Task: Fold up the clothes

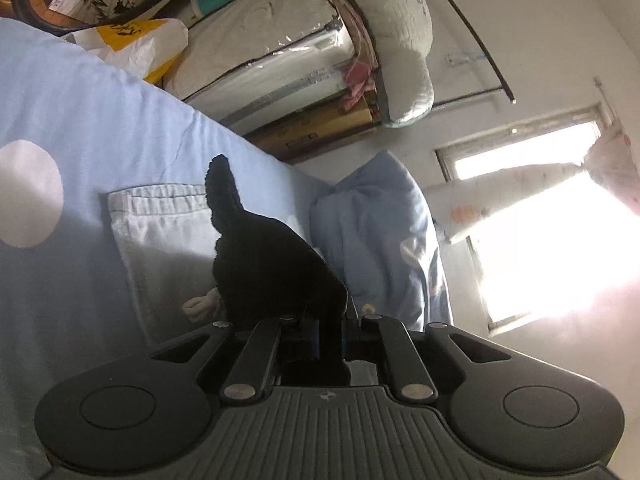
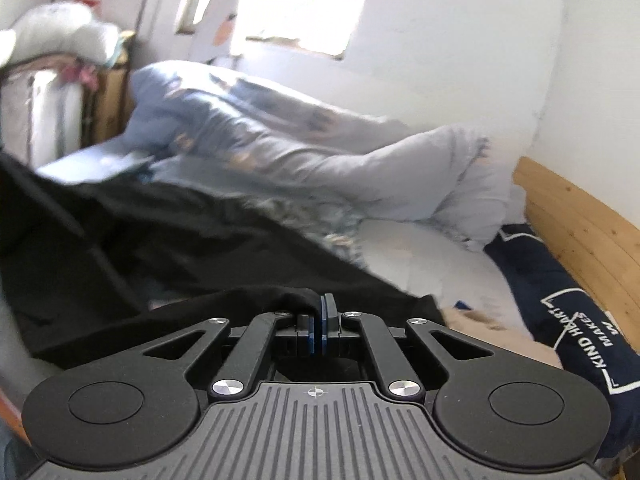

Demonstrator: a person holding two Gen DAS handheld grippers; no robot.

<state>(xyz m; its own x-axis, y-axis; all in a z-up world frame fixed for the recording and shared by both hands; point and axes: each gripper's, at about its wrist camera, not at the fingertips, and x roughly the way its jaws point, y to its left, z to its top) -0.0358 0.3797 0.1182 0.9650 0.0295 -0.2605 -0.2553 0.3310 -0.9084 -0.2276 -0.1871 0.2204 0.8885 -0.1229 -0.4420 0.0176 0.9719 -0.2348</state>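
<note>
Two claws held one black garment [image 2: 168, 248] above the bed [image 1: 80, 120]; folding had barely begun. Pale trousers [image 1: 160, 232] lay flat, untouched. Left claw [image 1: 324, 320] clenched on a bunched corner, tilted slightly down. Right claw [image 2: 322, 312] pinched the hem, pointing downward.

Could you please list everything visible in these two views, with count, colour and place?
black garment: one, black, lifted over the bed, pinched by both tools
pale jeans: one, light blue, flat on the sheet
bed sheet: one, light blue with white dots, covering the bed
duvet: one, blue-grey, bunched along the wall
navy pillow: one, navy with white lettering, by the wooden headboard
storage bags: stacked, clear and white, beside the bed
window: one, bright, in the wall
left tool: black, shut on cloth
right tool: black, blue pads, shut on cloth
</note>
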